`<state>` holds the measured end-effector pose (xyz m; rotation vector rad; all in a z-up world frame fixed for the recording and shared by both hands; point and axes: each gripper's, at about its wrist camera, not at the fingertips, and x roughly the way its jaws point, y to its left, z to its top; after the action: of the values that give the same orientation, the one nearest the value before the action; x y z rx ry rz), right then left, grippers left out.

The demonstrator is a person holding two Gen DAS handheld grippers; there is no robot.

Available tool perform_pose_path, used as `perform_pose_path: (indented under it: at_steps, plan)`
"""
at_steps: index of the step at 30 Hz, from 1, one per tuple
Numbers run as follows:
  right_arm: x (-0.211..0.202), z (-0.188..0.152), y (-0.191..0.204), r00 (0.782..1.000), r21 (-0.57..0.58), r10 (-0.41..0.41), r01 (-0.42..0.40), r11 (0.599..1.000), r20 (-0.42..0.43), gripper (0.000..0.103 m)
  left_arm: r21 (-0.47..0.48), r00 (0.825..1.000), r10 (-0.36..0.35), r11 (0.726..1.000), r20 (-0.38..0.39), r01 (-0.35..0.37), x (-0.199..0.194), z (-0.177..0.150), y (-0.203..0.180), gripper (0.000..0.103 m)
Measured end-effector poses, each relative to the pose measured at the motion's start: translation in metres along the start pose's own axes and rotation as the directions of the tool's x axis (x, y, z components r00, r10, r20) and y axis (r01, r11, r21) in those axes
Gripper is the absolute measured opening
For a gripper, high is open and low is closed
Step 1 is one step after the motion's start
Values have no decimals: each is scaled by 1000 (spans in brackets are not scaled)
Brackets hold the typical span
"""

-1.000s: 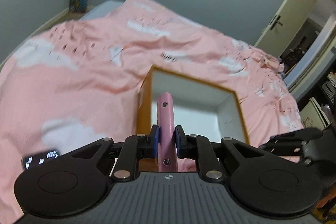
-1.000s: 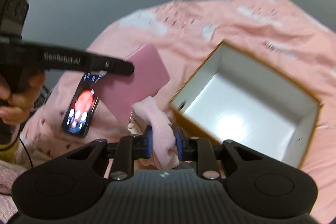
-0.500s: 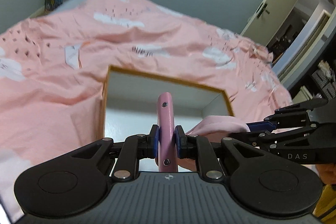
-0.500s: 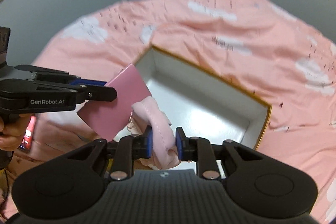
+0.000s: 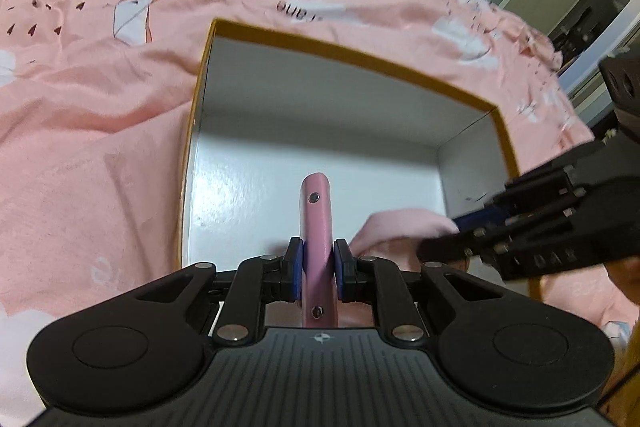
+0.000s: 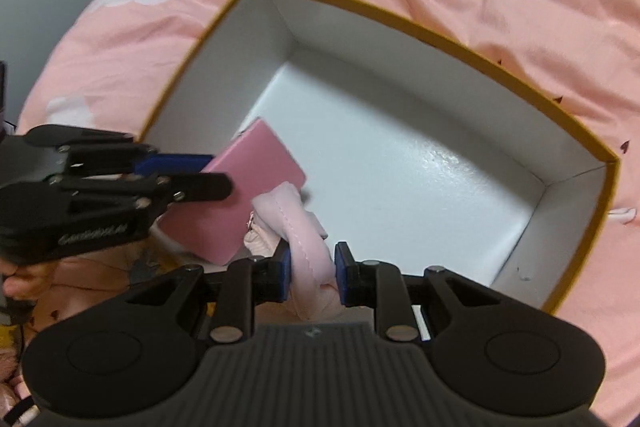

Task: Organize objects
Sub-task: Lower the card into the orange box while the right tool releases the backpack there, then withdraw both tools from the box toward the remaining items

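Pink cotton bedding printed with white clouds (image 5: 100, 115) covers the bed, wrinkled and yielding, so whatever sits on it can rock. On it rests the cardboard box (image 6: 400, 15), white inside with a mustard rim, open-topped and bare-floored; I judge it light and liable to slide if bumped. The left tool (image 5: 316, 265) is clenched on a flat pink case (image 5: 317, 227), possibly a power bank, held edge-up over the box's near side. It looks rigid and smooth, so a grip across its thin faces near the middle seems soundest; the glossy shell could slip. The right tool (image 6: 310, 265) is pinched on a soft pink pouch (image 6: 304, 239), quilted and stitched, just beside the case and above the box floor. It will sag and fold, so hold a thick seam.
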<state>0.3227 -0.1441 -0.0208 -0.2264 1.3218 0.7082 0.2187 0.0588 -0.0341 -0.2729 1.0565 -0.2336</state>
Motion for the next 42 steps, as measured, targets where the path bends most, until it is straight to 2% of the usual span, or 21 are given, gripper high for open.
perform_pose_path:
  at_steps: [5,10,15,17,18,20,23,24,26,29,31,34,37,42]
  plan:
    - [11,9,-18,1000,27,8,-8,1000,20,23,56,994,97,994,-44,-95,14,-1,-7,18]
    - [30,12,-21,998,-10,-63,64,998,19,26,140,980,186,975,-74,-174,21,-3,-19,19]
    - [38,9,-19,994,-55,-102,104,993,37,31,242,953,300,929,-43,-282,20,-3,-34,21]
    - [38,7,-15,991,-80,-120,124,989,54,32,261,937,350,904,-3,-337,16,-2,-37,21]
    - [36,6,-13,990,-90,-125,130,987,63,34,262,934,358,900,12,-348,14,0,-38,21]
    - [34,5,-9,988,-98,-138,145,985,76,43,243,941,338,912,15,-332,7,4,-35,22]
    - [28,2,-10,987,-80,-145,150,985,70,45,214,956,289,932,43,-292,-8,7,-32,22]
    - [27,2,-14,988,-63,-139,143,988,60,48,206,959,275,937,62,-282,-14,8,-31,23]
    - [26,-2,-19,993,-9,-118,118,993,32,60,173,964,247,950,102,-261,-26,9,-26,25]
    - [30,-14,-21,998,56,-66,67,996,-10,64,99,963,208,969,170,-226,-43,10,-17,27]
    - [37,-22,-19,999,69,-40,42,997,-31,64,37,959,192,978,210,-204,-53,9,-9,28]
    - [48,-28,-12,998,54,-54,56,997,-37,61,-5,953,191,981,235,-195,-58,5,2,28]
    - [57,-31,-8,996,33,-78,79,996,-31,45,-31,949,219,976,226,-217,-58,-1,10,28]
    - [58,-28,8,996,-77,-92,90,993,-17,35,-80,963,187,982,194,-174,-55,-5,27,28]
